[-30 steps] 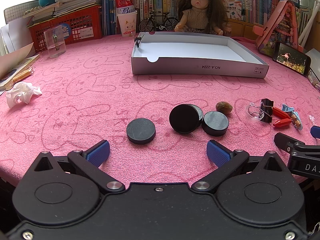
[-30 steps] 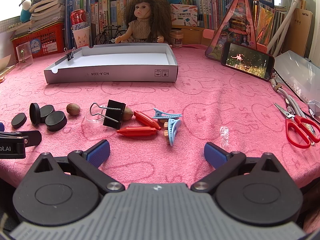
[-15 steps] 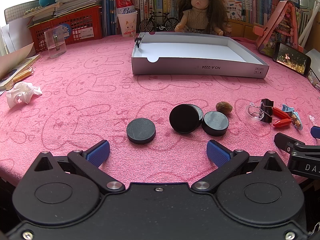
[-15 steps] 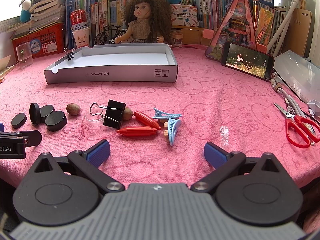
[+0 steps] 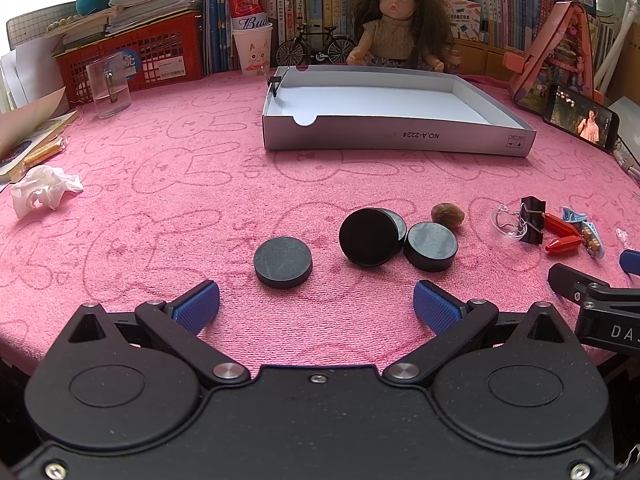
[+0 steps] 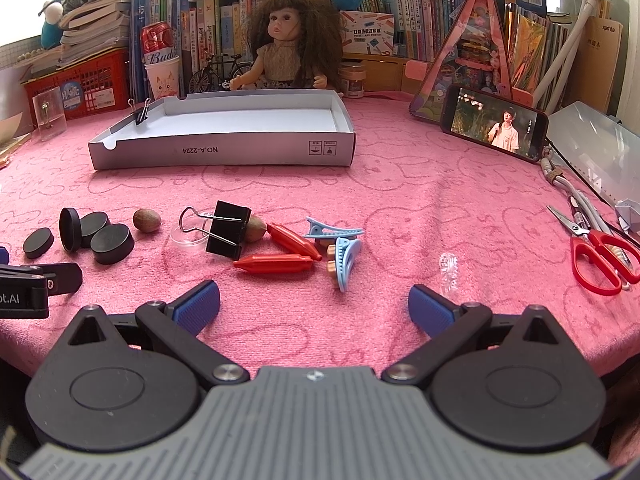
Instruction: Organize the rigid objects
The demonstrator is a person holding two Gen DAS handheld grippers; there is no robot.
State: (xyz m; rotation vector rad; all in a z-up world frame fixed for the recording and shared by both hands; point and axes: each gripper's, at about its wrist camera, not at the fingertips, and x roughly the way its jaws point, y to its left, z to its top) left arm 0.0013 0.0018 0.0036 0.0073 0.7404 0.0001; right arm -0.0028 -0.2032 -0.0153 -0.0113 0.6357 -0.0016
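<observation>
Several black discs lie on the pink cloth: one alone (image 5: 283, 262), one on edge (image 5: 369, 237) leaning on another, one more (image 5: 431, 246) to its right, with a brown nut (image 5: 447, 215) behind. My left gripper (image 5: 316, 307) stands open just short of the lone disc, nothing between its fingers. In the right wrist view a black binder clip (image 6: 227, 229), two red pieces (image 6: 274, 263), blue hair clips (image 6: 343, 258) and a second nut (image 6: 255, 229) lie ahead of my right gripper (image 6: 314, 306), which is open and empty. A shallow white box (image 5: 394, 142) sits further back.
A doll (image 6: 286, 50), books, a red basket (image 5: 132, 54), a can on a cup and a model bicycle line the back. A phone (image 6: 494, 122) leans at right, red scissors (image 6: 598, 254) lie near the right edge. A crumpled tissue (image 5: 42, 190) and a clear cup (image 5: 109, 88) sit at left.
</observation>
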